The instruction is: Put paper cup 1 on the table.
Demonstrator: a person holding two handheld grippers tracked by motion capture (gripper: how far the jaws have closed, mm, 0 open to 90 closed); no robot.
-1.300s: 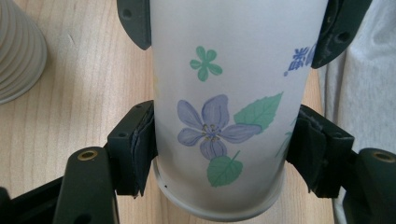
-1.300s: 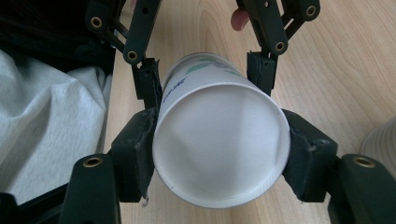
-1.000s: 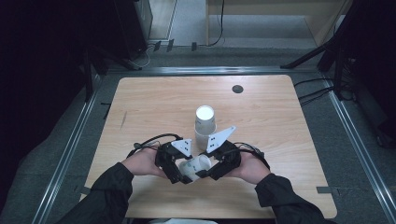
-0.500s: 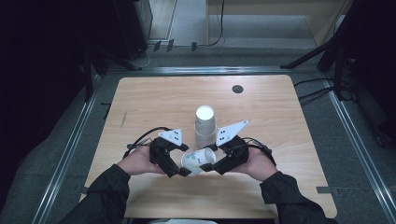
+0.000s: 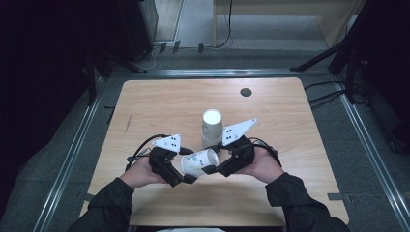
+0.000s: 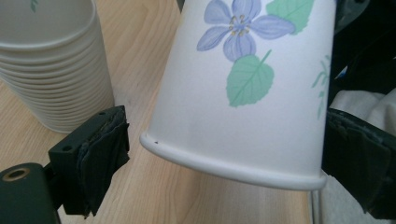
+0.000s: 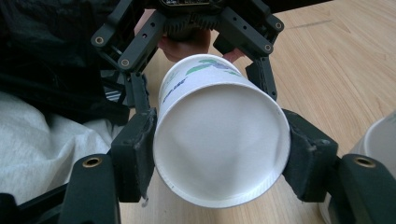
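A white paper cup (image 5: 198, 161) printed with flowers lies on its side in the air between the two hands, just above the table. My right gripper (image 5: 214, 159) is shut on it; in the right gripper view both pads press the cup (image 7: 219, 144) near its base. My left gripper (image 5: 187, 165) stands open around the mouth end, its jaws having just been opening. In the left gripper view the cup (image 6: 243, 93) sits between the jaws with a gap at the left pad (image 6: 100, 158). A stack of like cups (image 5: 212, 126) stands upright just behind.
The wooden table (image 5: 290, 193) has a small black round hole (image 5: 246, 92) at its far right. Metal rails run along both sides. The cup stack (image 6: 51, 70) stands close to the left gripper's side, and its wall (image 7: 378, 154) is next to the right gripper.
The left gripper's jaws have spread apart around the cup. Both hands have drifted slightly apart and a little upward, with the cup staying in the right gripper.
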